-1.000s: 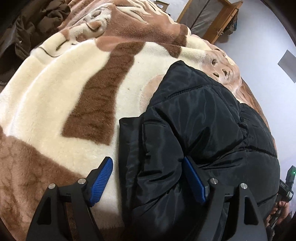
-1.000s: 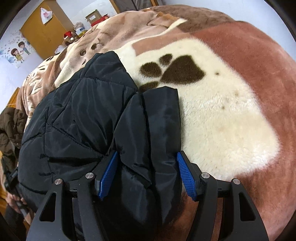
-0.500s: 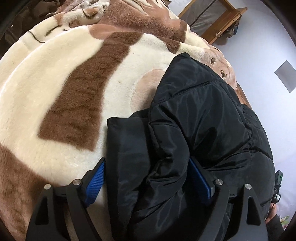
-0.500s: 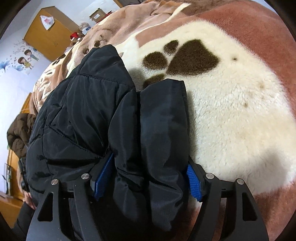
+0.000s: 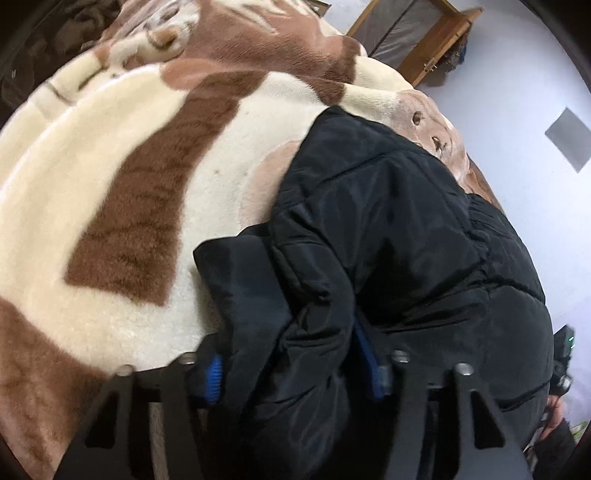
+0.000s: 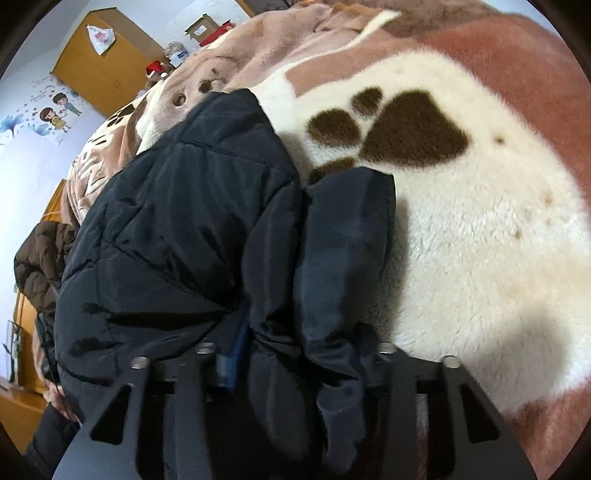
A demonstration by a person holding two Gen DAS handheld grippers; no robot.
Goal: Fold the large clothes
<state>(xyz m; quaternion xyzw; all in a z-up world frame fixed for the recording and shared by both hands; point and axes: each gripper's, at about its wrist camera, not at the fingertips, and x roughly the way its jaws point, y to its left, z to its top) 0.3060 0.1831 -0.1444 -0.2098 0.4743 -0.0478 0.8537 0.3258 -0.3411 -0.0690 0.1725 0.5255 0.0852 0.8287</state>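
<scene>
While both tools (image 5: 295, 373) (image 6: 306, 363) pinch it, jacket (image 5: 406, 240) bunches.

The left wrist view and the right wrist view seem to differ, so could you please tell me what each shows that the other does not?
Only the left wrist view shows a wooden frame against the wall and a grey wall plate. Only the right wrist view shows a dark paw print on the blanket, a yellow wardrobe, a wall sticker and a brown jacket. Both show the black padded jacket lying on the blanket, bunched between a hand-held gripper's blue pads.
</scene>
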